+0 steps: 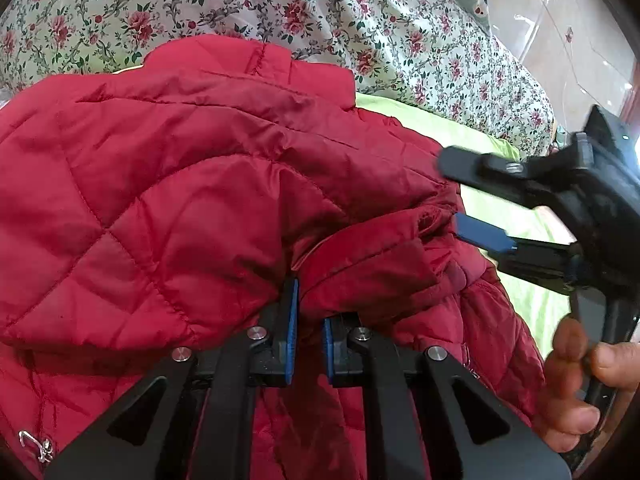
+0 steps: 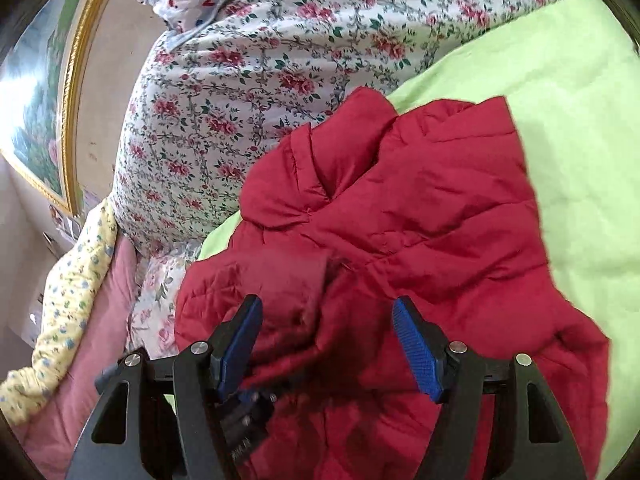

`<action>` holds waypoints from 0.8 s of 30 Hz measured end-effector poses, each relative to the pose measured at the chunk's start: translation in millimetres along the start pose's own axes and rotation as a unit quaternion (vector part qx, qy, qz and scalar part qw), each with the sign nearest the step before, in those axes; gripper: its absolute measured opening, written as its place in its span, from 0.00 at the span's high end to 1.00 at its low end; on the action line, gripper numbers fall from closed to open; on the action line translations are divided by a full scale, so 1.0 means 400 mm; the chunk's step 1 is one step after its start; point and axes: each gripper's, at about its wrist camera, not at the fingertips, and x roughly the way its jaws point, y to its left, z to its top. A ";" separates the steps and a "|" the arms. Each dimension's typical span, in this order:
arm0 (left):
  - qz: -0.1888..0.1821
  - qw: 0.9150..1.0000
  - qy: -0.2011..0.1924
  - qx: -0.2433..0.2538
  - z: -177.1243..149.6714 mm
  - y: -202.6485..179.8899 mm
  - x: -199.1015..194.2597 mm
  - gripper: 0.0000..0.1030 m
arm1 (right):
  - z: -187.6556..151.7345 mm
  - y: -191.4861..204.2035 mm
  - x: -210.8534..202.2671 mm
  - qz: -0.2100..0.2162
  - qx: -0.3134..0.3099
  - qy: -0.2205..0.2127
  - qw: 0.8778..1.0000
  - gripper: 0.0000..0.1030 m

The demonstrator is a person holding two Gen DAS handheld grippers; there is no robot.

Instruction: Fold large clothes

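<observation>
A red quilted jacket (image 1: 168,200) lies bunched on a lime green sheet (image 1: 452,128) on the bed. My left gripper (image 1: 308,320) is shut on a fold of the jacket, with red fabric pinched between its blue pads. My right gripper (image 1: 452,196) shows at the right of the left wrist view, open, with its fingertips at the jacket's crumpled edge. In the right wrist view the right gripper (image 2: 328,320) is open, and the jacket (image 2: 420,208) fills the space between and ahead of its blue pads (image 2: 416,352). Part of the left gripper shows under it.
A floral bedspread (image 1: 240,4) covers the bed beyond the jacket and shows in the right wrist view (image 2: 224,92). A yellow floral cloth (image 2: 68,300) and pink bedding (image 2: 100,340) lie at the left. A gold-framed picture (image 2: 44,92) hangs on the wall. A tiled floor (image 1: 560,20) lies past the bed edge.
</observation>
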 end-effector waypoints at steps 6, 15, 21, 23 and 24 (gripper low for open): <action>-0.014 1.000 0.016 -0.009 -0.004 0.012 -0.011 0.85 | -0.014 -0.007 0.036 0.003 0.009 0.013 1.000 0.87; -0.034 0.999 0.008 -0.011 -0.025 0.055 -0.124 0.78 | 0.004 0.022 -0.038 -0.029 -0.042 -0.024 0.998 0.93; -0.002 0.999 -0.025 -0.025 0.019 0.140 -0.186 0.78 | 0.044 0.003 -0.094 -0.063 -0.062 -0.046 0.995 0.93; 0.016 0.999 -0.030 -0.030 0.045 0.171 -0.188 0.78 | 0.056 -0.008 -0.098 -0.075 -0.065 -0.048 0.994 0.93; 0.021 0.999 -0.031 -0.031 0.048 0.184 -0.188 0.78 | 0.059 -0.011 -0.096 -0.079 -0.067 -0.048 0.993 0.93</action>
